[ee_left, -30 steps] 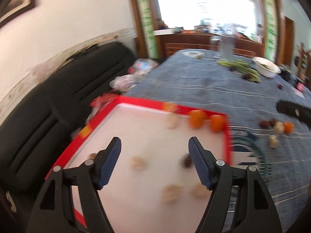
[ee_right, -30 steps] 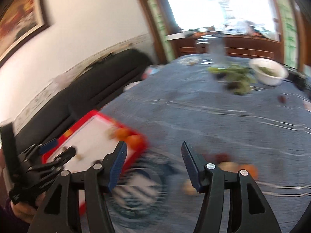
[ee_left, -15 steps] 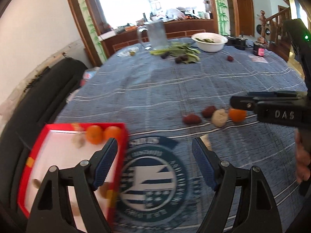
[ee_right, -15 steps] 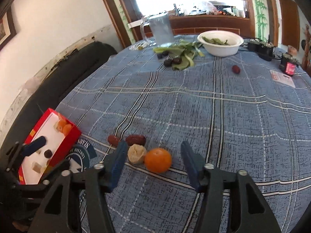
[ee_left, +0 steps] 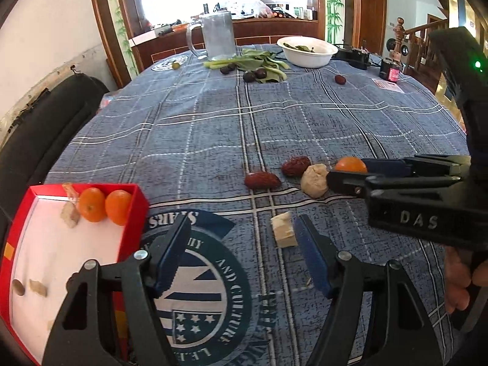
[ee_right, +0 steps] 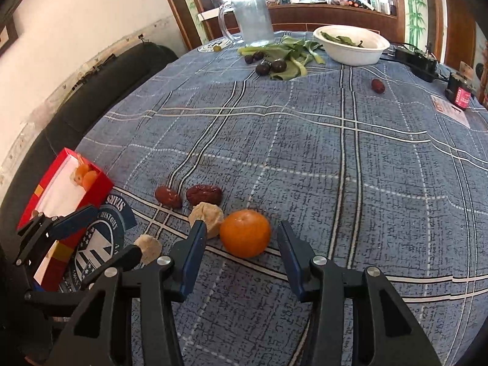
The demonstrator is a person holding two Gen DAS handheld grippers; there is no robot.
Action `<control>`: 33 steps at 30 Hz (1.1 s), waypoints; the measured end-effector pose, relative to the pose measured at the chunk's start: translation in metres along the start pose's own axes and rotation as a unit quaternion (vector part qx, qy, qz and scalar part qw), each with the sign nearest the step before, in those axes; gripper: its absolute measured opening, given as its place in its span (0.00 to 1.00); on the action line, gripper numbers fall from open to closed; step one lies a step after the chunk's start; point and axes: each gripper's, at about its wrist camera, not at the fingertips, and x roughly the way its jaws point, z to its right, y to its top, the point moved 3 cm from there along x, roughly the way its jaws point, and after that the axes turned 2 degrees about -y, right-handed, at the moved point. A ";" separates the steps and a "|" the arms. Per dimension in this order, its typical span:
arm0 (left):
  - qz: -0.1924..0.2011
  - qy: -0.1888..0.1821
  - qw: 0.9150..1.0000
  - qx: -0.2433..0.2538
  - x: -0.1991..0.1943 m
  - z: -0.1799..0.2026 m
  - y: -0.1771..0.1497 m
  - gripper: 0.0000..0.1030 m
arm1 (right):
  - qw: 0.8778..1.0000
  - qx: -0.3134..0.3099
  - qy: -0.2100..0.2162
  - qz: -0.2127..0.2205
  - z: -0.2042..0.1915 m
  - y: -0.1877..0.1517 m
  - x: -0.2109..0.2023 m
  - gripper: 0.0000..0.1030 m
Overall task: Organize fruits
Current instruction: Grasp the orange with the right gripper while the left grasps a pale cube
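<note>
Since the earlier frames the left gripper has swung away from above the red tray and is now hanging over the printed emblem on the tablecloth, while the right gripper has come down onto the loose pile. The left jaws are standing well apart and have just been closing a little; nothing lies between them, and a pale cube is lying just beside the right finger. The right jaws have just been narrowing around the mandarin, which is sitting between them on the cloth; the pads are not yet pressing it. The sorting is partly done: two mandarins and several pale pieces are already lying in the tray at the left. Still waiting on the cloth are the mandarin, two red dates, a pale lump touching the mandarin, and the cube. Far off, dark fruits are lying on greens beside a white bowl, and one more date is lying apart.
</note>
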 end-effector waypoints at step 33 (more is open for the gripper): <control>-0.009 -0.013 0.999 -0.030 -0.006 -0.008 -0.008 0.15 | 0.997 0.043 0.016 0.060 0.005 0.008 -0.024 0.30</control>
